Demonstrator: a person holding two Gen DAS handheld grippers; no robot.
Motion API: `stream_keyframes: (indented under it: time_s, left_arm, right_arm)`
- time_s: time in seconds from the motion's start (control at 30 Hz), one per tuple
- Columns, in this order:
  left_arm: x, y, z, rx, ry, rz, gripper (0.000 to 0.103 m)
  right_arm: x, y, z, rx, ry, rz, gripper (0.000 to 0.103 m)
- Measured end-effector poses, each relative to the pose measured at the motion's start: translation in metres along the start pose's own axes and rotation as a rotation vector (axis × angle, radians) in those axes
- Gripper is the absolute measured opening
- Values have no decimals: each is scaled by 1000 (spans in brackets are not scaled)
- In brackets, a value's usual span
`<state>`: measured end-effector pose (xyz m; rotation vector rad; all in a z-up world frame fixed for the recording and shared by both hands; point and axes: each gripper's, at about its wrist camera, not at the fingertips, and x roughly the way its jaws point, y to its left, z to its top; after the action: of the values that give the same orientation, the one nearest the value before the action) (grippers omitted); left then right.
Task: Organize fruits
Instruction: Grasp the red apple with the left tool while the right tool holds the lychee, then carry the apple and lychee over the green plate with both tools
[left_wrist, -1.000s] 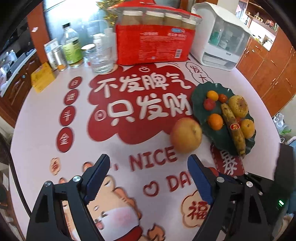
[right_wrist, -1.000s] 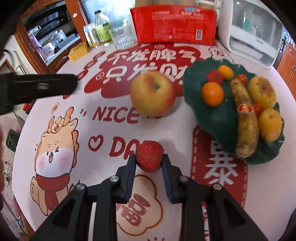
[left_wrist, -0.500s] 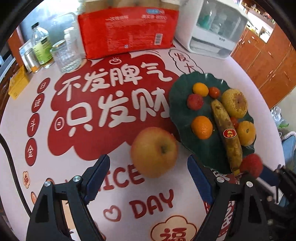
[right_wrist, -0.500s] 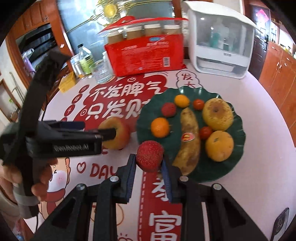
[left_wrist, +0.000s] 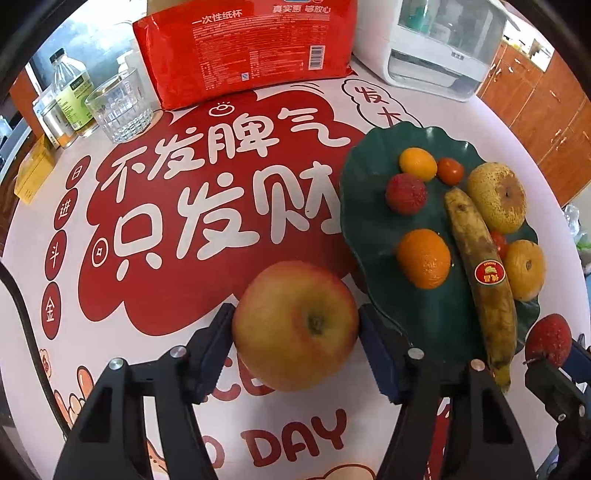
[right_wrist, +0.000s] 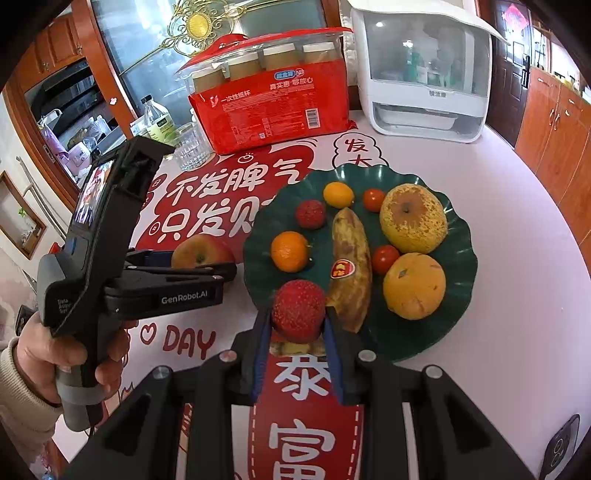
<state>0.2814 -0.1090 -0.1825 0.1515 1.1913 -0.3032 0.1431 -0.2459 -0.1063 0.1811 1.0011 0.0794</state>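
Both tongs loaded beside green plate (right_wrist: 458, 273).
Left tongs (left_wrist: 295, 332) clamp yellow-red apple (left_wrist: 295, 325), stem pit facing camera, on surface. Right tongs (right_wrist: 298, 325) pinch bumpy red lychee (right_wrist: 298, 310) at plate's near rim.

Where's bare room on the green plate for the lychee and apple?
Free: the plate near edge, between the orange, the banana tip and the rim, right under the lychee in the right tongs. Also the left rim beside the apple. Crowded: the right half, pear to tangerine.
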Motion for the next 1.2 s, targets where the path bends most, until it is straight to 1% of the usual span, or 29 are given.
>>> stream_keyframes:
  time_s: [0.17,0.23,0.37,0.47,0.6,0.7,0.8,0.9,1.0,1.1,1.2]
  left_arm:
    - [-4,1,-4,-20,-7,6,65]
    - [-9,2,-7,-34,-6,-8,65]
    - [-34,-4,-12,-33,-32,-28,65]
    - [-62,-12,-8,-9,-71,-51,65]
    - [-101,-24,5,24,-144,-71,65]
    - [-127,-34,19,44,-197,-82,65]
    - [-140,-40,35,61,-215,-86,65]
    - [-140,-46,53,69,-217,-77,65]
    - [-131,-47,72,78,-210,-69,65]
    - [-113,-44,86,73,-179,-75,65]
    - [-89,-44,92,85,-128,-71,65]
  right_arm:
    - [-1,-7,-2,10,3,5,28]
    - [-2,-10,-3,16,3,8,28]
    - [-8,-15,-1,29,-3,15,28]
    - [-17,-18,4,33,-19,22,28]
    - [-37,-17,23,-6,-65,12,28]
    - [-53,-17,46,-53,-112,-1,28]
    - [-64,-19,76,-92,-144,3,28]
    - [-64,-21,98,-121,-156,20,28]
    - [-51,-22,109,-149,-128,47,28]
    - [-27,-23,104,-169,-66,62,28]
    - [4,-24,91,-177,11,73,28]
